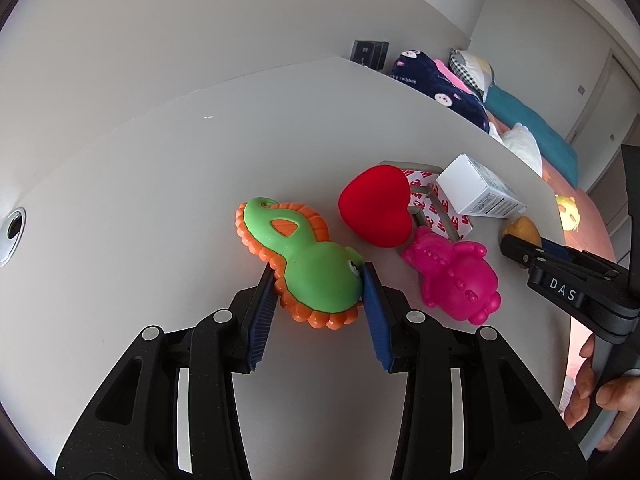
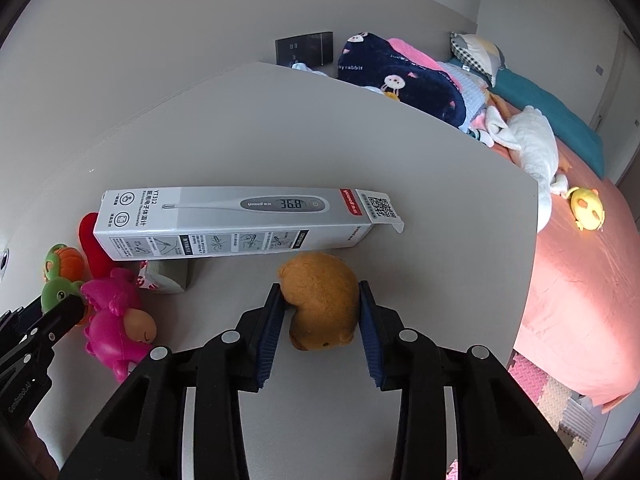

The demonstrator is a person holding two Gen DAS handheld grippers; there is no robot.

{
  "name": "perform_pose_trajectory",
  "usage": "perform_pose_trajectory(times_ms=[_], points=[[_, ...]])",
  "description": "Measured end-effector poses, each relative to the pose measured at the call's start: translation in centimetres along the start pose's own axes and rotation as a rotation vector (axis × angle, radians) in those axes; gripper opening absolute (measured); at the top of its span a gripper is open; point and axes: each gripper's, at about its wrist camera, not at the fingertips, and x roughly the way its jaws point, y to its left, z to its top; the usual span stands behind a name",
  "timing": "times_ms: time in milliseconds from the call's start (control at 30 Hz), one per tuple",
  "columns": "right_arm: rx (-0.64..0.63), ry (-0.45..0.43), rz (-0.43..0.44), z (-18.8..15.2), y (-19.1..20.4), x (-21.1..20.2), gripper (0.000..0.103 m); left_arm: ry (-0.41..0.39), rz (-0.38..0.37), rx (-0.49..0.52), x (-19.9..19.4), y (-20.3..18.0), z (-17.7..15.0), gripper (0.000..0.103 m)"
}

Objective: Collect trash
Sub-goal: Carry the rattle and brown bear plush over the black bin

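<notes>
On the grey table [image 1: 160,180] lies a green and orange plastic toy [image 1: 308,264]. My left gripper [image 1: 320,276] is shut on its round end, a blue pad pressing on each side. Beside it lie a red heart [image 1: 376,208], a pink figure toy [image 1: 456,276], a sheet of 3M tape pads [image 1: 436,208] and a white thermometer box [image 2: 240,220]. My right gripper [image 2: 320,292] is shut on a brown plush toy [image 2: 320,300] just in front of the box, both pads touching it. The plush rests on the table.
The table's curved edge [image 2: 532,220] runs along the right. Past it is a bed with a pink sheet [image 2: 580,280], blankets and a yellow plush [image 2: 586,208]. A cable hole [image 1: 12,234] sits at the table's far left. A hand [image 1: 612,400] holds the right gripper's handle.
</notes>
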Motion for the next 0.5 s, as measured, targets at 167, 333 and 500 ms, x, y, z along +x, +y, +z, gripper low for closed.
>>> perform_pose_trajectory(times_ms=[167, 333, 500], points=[[0.031, 0.002, 0.053, -0.8, -0.5, -1.1, 0.038, -0.001, 0.014, 0.000, 0.0, -0.1, 0.0, 0.041], [0.054, 0.008, 0.082, -1.6, -1.2, -2.2, 0.038, -0.017, 0.035, 0.020, -0.5, -0.6, -0.3, 0.041], [0.055, -0.011, 0.083, -2.4, -1.8, -4.0, 0.038, -0.034, 0.030, 0.038, -1.4, -1.5, -0.5, 0.041]])
